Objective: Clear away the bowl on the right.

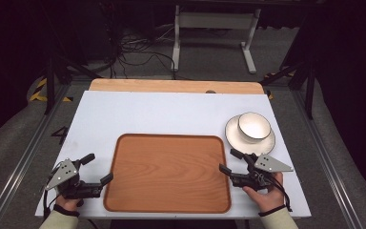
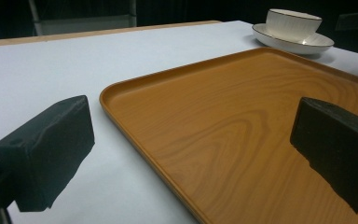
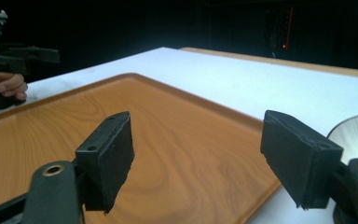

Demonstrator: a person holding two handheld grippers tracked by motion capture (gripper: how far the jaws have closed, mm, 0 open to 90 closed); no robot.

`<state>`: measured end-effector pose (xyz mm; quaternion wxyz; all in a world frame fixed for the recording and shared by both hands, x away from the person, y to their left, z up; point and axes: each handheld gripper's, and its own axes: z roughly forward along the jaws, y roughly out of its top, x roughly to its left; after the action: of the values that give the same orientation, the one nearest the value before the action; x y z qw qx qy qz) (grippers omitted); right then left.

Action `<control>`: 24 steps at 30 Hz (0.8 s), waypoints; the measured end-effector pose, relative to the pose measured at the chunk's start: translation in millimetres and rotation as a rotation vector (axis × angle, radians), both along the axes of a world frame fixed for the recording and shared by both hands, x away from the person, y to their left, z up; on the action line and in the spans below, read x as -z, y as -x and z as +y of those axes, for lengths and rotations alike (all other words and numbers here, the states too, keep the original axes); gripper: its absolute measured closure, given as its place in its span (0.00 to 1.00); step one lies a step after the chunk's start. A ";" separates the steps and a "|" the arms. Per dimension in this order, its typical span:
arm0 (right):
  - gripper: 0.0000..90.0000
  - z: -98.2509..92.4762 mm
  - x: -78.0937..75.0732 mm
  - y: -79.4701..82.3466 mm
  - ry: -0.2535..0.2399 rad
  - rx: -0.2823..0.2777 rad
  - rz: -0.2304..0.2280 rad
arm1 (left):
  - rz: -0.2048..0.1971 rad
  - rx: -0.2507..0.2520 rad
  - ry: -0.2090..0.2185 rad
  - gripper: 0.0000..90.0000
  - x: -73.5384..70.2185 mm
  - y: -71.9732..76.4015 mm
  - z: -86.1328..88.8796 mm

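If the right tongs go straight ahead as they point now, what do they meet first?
Probably the right rim of the brown wooden tray, between the open right tongs; beyond it, bare tray floor. Depth is uncertain.

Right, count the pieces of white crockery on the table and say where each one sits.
2. A white bowl stands on a white plate, stacked at the table's right side, just beyond the wooden tray's far right corner. Nothing seems hidden.
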<state>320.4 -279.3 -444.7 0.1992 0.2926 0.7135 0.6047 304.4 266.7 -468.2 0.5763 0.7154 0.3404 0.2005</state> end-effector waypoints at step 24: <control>0.29 -1.0 -38.8 9.0 -0.063 -0.046 -0.043 | 0.001 -0.001 0.000 0.00 0.0 -0.1 0.0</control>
<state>311.5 -280.2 -405.9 0.1909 0.2692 0.6962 0.6375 304.5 266.7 -468.3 0.5761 0.7152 0.3412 0.2004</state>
